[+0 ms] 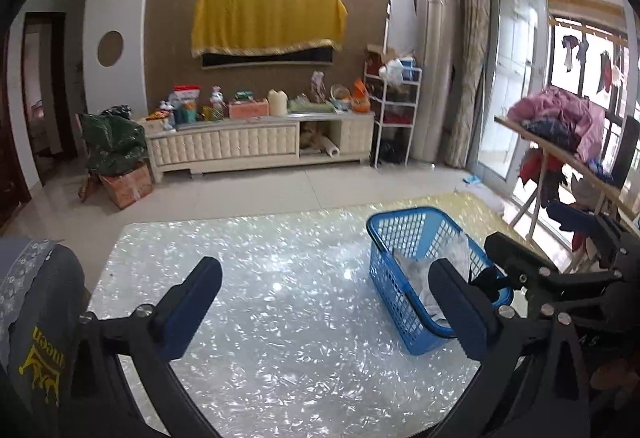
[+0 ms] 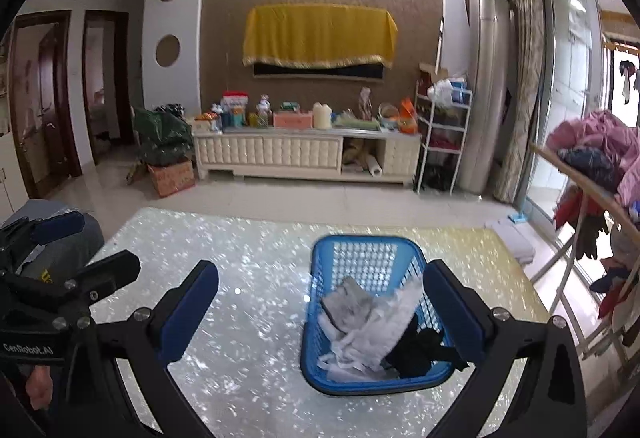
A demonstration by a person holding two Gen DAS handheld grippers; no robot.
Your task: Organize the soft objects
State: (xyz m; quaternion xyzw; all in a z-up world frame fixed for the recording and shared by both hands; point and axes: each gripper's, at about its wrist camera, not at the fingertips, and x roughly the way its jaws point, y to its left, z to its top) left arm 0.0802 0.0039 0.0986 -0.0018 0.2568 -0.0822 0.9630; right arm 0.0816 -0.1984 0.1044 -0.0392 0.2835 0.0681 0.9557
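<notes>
- The left gripper is hanging over the pearly white table with its jaws spread wide and nothing between them.
- The right gripper is likewise standing with its jaws wide apart, gripping nothing.
- The blue plastic basket is sitting on the table; in the right wrist view it is lying beyond the jaws and slightly right of centre, its near right corner hidden behind the right finger.
- In the left wrist view the basket is lying to the right, partly behind that gripper's right finger, with the right gripper showing just past it.
- Inside the basket a grey cloth, a white lacy fabric and a black garment are lying in a loose heap, clear of both sets of jaws.
- A grey garment with yellow print is lying at the table's left edge, just outside the left gripper's left finger.
</notes>
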